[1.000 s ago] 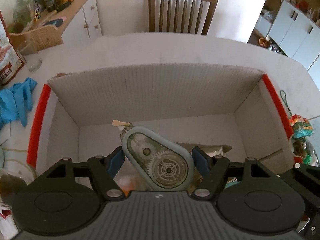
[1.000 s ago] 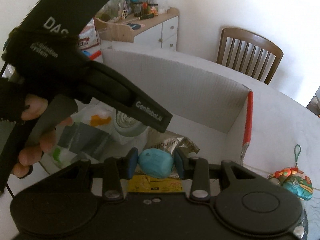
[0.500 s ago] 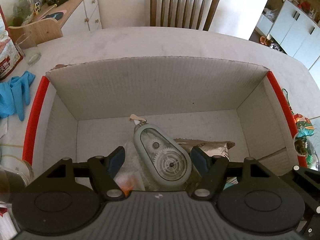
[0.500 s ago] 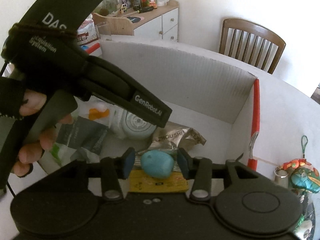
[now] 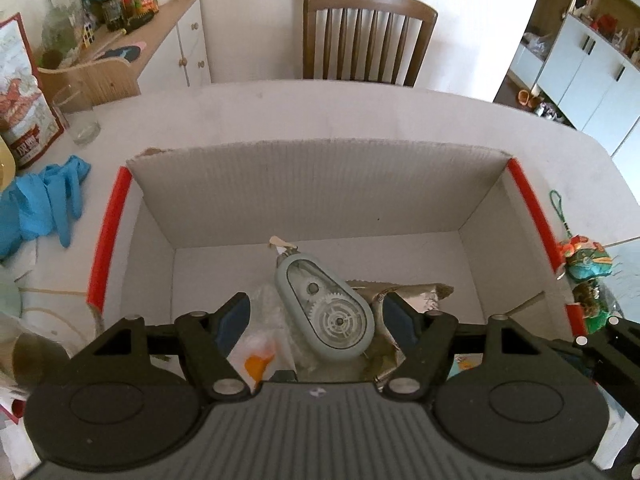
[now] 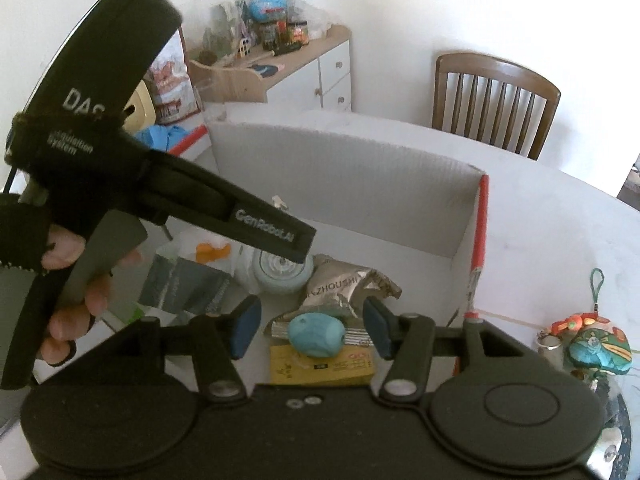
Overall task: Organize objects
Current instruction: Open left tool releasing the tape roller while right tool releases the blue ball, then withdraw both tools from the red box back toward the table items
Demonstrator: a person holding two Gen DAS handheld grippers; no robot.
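A white cardboard box (image 5: 320,196) with red-taped side edges stands on the table. On its floor lies a grey-green correction tape dispenser (image 5: 326,306), below and between the fingers of my open left gripper (image 5: 316,318), which does not touch it. In the right wrist view a blue egg-shaped lump (image 6: 317,336) rests on a yellow packet (image 6: 324,368) in the box (image 6: 360,184). My right gripper (image 6: 312,330) hangs over the lump with its jaws opening and clear of it. The left gripper's body (image 6: 168,188) and a hand (image 6: 76,280) fill that view's left side.
A crumpled silver wrapper (image 6: 348,284), a dark sachet (image 6: 184,288) and a clear bag with an orange bit (image 5: 260,356) also lie in the box. Blue gloves (image 5: 44,200) and a glass (image 5: 80,120) sit left of it, a colourful charm (image 5: 584,260) right. A chair (image 5: 368,36) stands behind the table.
The left gripper let go of the tape dispenser, which now lies on the box floor. The right gripper opened off the blue lump, which dropped onto the yellow packet. Both grippers rose slightly.
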